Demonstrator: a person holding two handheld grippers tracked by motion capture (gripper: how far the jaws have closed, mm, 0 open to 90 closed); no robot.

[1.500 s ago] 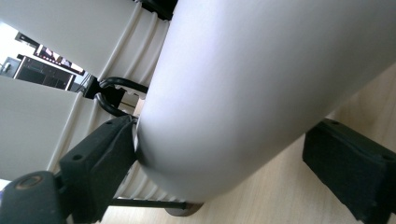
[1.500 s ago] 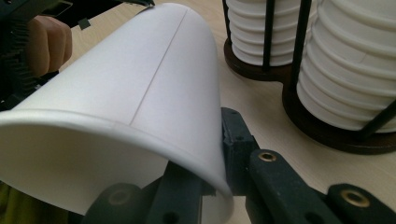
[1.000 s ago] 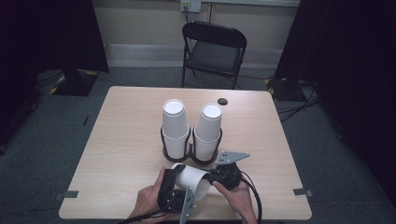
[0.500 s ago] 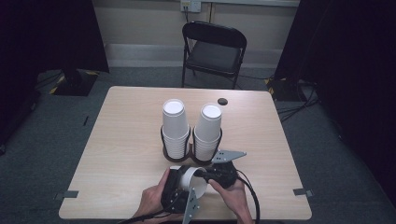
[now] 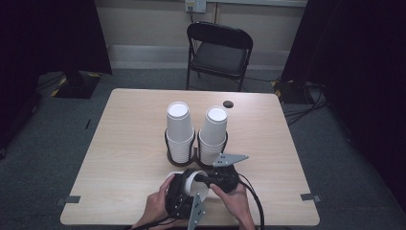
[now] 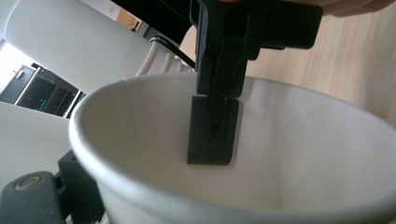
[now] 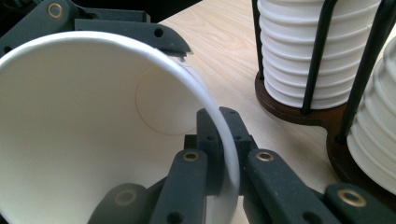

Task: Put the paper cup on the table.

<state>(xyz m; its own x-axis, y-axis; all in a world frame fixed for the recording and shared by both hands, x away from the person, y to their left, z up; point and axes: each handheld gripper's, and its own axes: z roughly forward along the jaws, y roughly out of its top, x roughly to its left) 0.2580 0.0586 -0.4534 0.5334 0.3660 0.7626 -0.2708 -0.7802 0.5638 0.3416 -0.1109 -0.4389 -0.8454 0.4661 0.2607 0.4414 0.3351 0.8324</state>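
Observation:
A single white paper cup (image 5: 194, 184) lies on its side just above the table's front edge, its mouth toward the right. My left gripper (image 5: 186, 187) has the cup (image 6: 303, 154) between its wide jaws. One of its fingers (image 7: 116, 28) lies against the outer wall, and the jaws have just been opening a little. My right gripper (image 7: 219, 126) is shut on the cup's rim (image 7: 84, 130), one finger (image 6: 212, 126) inside the mouth and one outside. Two tall stacks of cups (image 5: 179, 129) (image 5: 213, 132) stand in a black wire holder (image 5: 182, 155) just behind.
The holder's dark wooden base (image 7: 299, 112) and a stack (image 7: 303, 46) are close to the right gripper. A small dark round object (image 5: 228, 104) lies near the table's far edge. A black folding chair (image 5: 218, 52) stands beyond the table.
The two hands have drawn slightly closer together and the right gripper has edged left over the cup's mouth. The cup stays between both grippers.

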